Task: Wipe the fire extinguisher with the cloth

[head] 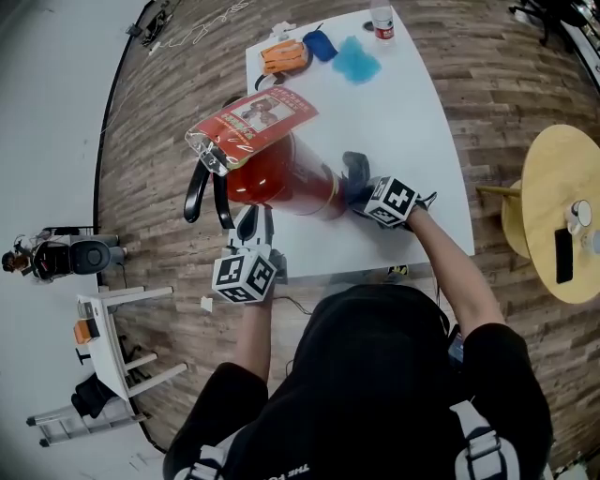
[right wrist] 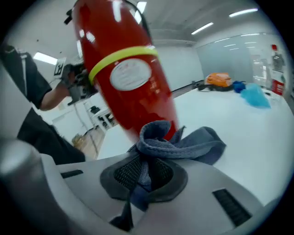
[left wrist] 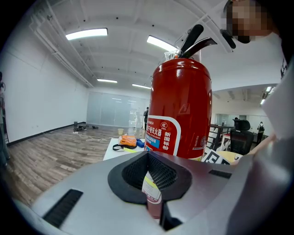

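A red fire extinguisher (head: 281, 178) leans on the white table (head: 412, 122), with a plastic-covered card (head: 253, 122) on top and black handles (left wrist: 195, 39). In the left gripper view its labelled body (left wrist: 181, 110) stands close ahead. My left gripper (head: 253, 217) is at its near side. The jaws (left wrist: 154, 183) are nearly closed on a thin red piece with a white and yellow label; I cannot tell what that piece belongs to. My right gripper (head: 356, 187) is shut on a grey-blue cloth (right wrist: 183, 144) that is bunched against the extinguisher's lower body (right wrist: 124, 78), below its yellow band.
At the table's far end lie an orange bundle (head: 283, 54), a blue object (head: 321, 44), a light blue cloth (head: 356, 61) and a bottle (head: 382, 21). A round yellow table (head: 553, 216) stands at the right. White furniture (head: 112, 328) stands on the floor at the left. The table's near edge runs just behind both grippers.
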`<state>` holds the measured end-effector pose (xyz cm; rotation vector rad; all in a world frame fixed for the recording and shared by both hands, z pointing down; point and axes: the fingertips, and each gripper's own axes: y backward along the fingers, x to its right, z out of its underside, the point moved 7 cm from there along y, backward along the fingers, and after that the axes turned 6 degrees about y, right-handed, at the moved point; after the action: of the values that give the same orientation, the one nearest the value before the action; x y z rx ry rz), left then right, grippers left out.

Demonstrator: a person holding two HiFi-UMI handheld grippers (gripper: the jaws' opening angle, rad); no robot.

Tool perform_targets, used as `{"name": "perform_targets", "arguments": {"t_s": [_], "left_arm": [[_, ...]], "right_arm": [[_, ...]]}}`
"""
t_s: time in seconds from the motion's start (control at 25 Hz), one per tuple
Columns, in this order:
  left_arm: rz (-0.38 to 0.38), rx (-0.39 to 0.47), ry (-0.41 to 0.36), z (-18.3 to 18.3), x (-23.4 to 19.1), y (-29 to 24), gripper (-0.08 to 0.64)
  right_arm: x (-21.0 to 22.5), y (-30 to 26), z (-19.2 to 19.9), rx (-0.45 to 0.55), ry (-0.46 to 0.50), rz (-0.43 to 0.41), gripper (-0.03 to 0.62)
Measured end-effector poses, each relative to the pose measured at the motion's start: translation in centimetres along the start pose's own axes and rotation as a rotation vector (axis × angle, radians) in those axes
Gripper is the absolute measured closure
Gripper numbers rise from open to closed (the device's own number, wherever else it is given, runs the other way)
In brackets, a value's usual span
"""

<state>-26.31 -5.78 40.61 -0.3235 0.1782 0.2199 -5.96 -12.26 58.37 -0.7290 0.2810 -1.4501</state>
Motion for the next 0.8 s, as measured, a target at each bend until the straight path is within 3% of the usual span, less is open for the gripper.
{"name": "perform_targets", "arguments": {"t_s": [0.08,0.12,0.28,0.32,0.36,0.4,0.48,0.64,0.72,0.8], "left_arm": [[0.002,-0.001,0.0,0.0,0.2,0.1,0.538],[0.003,-0.003,0.001,0.0,0.2,0.1,0.538],[0.011,-0.01,0.003,0.1,0.3,-0.1,0.538],[0.014,-0.01,0.005,0.1,0.4,-0.1,0.538],[0.016,-0.009,0.007,0.2,0.4,0.0,0.538],[0.018,-0.009,0.009,0.3,0.4,0.0,0.537],[0.021,-0.008,0.011,0.4,0.3,0.0,0.537],[0.019,-0.009,0.017,0.6,0.1,-0.1,0.537],[0.02,-0.019,0.013,0.7,0.2,-0.1,0.537],[0.026,-0.025,0.007,0.7,0.2,-0.1,0.537]], "right_arm": [[-2.3,-0.3,0.6,-0.112,0.151,-0.017,0.56],[-2.9,-0.3,0.8,-0.146,0.204,0.015,0.56],[-2.9,1.6,0.2,-0.184,0.268,0.213,0.558],[-2.9,2.2,0.0,-0.201,0.295,0.254,0.539],[-2.8,2.8,-0.2,-0.222,0.313,0.283,0.456],[-2.7,3.2,-0.3,-0.238,0.323,0.303,0.387],[-2.1,3.4,-0.3,-0.242,0.331,0.331,0.356],[0.4,0.4,0.9,-0.274,0.33,0.317,0.353],[1.2,-0.8,1.5,-0.279,0.27,0.275,0.357],[1.5,-0.7,1.4,-0.254,0.214,0.256,0.406]]}}
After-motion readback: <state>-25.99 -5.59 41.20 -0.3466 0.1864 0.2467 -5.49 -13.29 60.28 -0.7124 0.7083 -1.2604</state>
